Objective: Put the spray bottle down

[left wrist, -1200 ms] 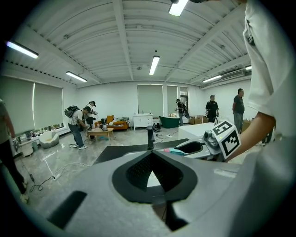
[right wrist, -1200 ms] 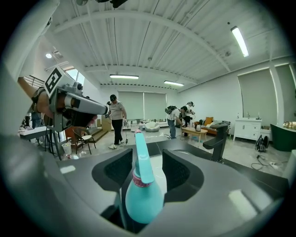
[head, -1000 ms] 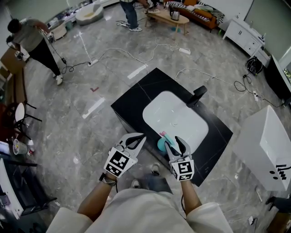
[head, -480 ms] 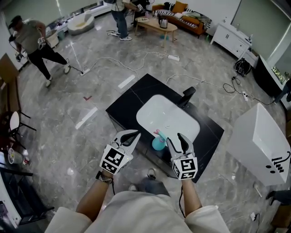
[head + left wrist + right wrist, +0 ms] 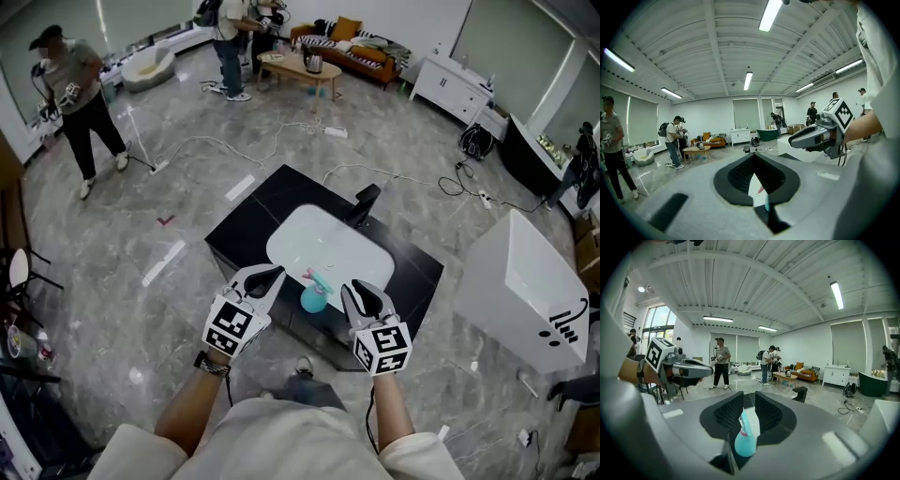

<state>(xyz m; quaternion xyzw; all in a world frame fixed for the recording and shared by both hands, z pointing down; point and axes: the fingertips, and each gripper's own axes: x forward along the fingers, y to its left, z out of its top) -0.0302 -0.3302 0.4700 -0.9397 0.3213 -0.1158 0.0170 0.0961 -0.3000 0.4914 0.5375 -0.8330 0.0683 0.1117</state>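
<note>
The spray bottle [image 5: 313,297] stood by the near rim of the sink [image 5: 328,246], between the left gripper [image 5: 269,277], jaws together, and the right gripper [image 5: 363,292], whose empty jaws had just narrowed.

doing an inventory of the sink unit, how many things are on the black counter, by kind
teal plastic spray bottle with a pink collar: 1
white rounded sink basin: 1
black tap: 1
total: 3
</note>
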